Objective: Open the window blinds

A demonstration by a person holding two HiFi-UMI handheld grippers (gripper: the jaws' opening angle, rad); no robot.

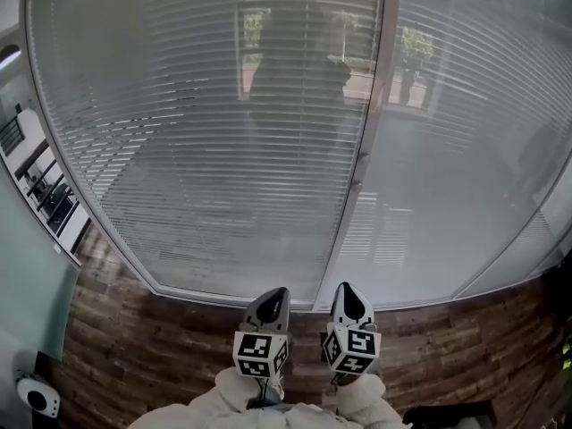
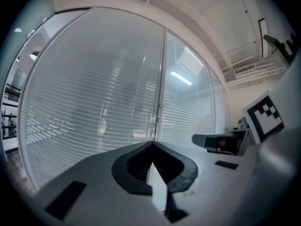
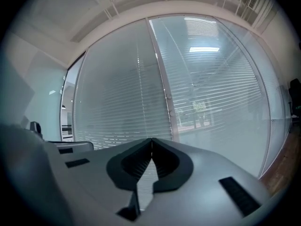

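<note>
White slatted blinds [image 1: 206, 123] hang behind glass panes, with their slats nearly shut; a second blind [image 1: 465, 150] covers the pane to the right. A grey upright frame post [image 1: 362, 164] divides the two panes, and small fittings sit on it at mid height. My left gripper [image 1: 279, 290] and right gripper [image 1: 346, 286] are held side by side, level, pointing at the foot of the post and short of the glass. Both are shut with nothing between the jaws. In the left gripper view the blinds [image 2: 94, 102] fill the view past the left gripper [image 2: 152, 143]; the right gripper [image 3: 151, 139] faces the post [image 3: 164, 88].
The floor is dark wood planks [image 1: 134, 338]. A shelf unit [image 1: 45, 186] shows through the glass at the left, and a small white device [image 1: 36, 394] sits on the floor at lower left. A dark object [image 1: 447, 416] lies at the lower right edge.
</note>
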